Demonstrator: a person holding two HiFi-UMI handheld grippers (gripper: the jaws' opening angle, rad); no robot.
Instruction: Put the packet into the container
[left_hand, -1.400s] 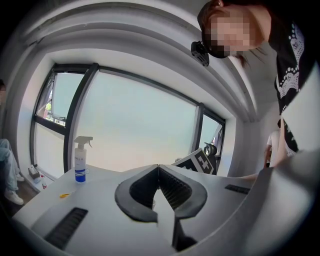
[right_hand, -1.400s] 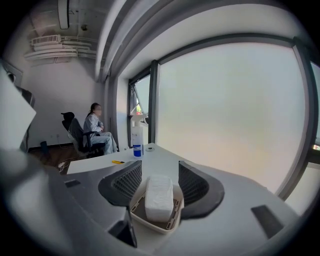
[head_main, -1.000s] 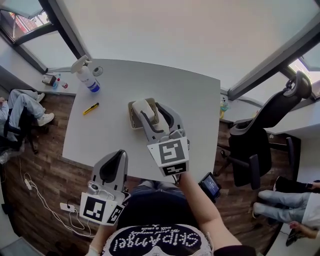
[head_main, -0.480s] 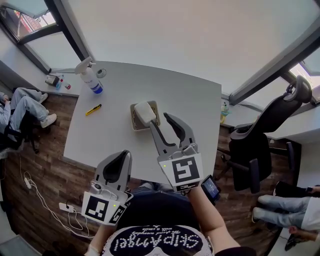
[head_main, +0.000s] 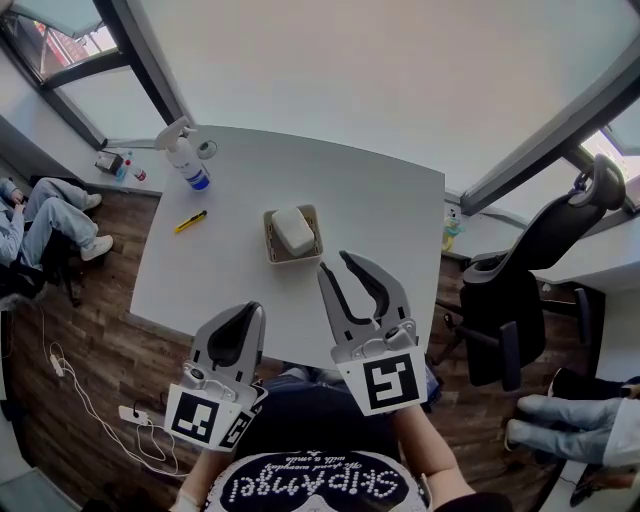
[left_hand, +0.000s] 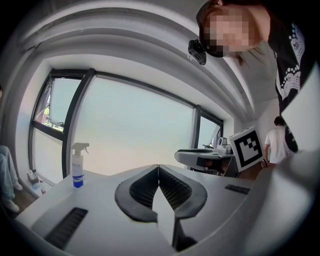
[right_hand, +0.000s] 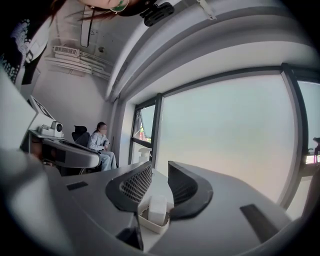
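A white packet (head_main: 293, 230) lies in the small beige container (head_main: 273, 243) in the middle of the grey table (head_main: 380, 200). My right gripper (head_main: 336, 263) hovers just short of the container, near the table's front edge. Its jaws are closing with a gap still between them and nothing in it. In the right gripper view the container (right_hand: 148, 224) and packet (right_hand: 157, 209) sit low beyond the right gripper (right_hand: 160, 169). My left gripper (head_main: 246, 308) is shut and empty at the table's near edge, and its jaws meet in the left gripper view (left_hand: 158, 167).
A spray bottle (head_main: 185, 155) stands at the table's far left corner, and a yellow cutter (head_main: 187, 219) lies left of the container. A black office chair (head_main: 520, 290) stands to the right. A person (head_main: 40, 215) sits on the left.
My right gripper has let go of the packet, which now rests in the container. It has drawn back toward me and its jaws have narrowed. The left gripper has hardly moved.
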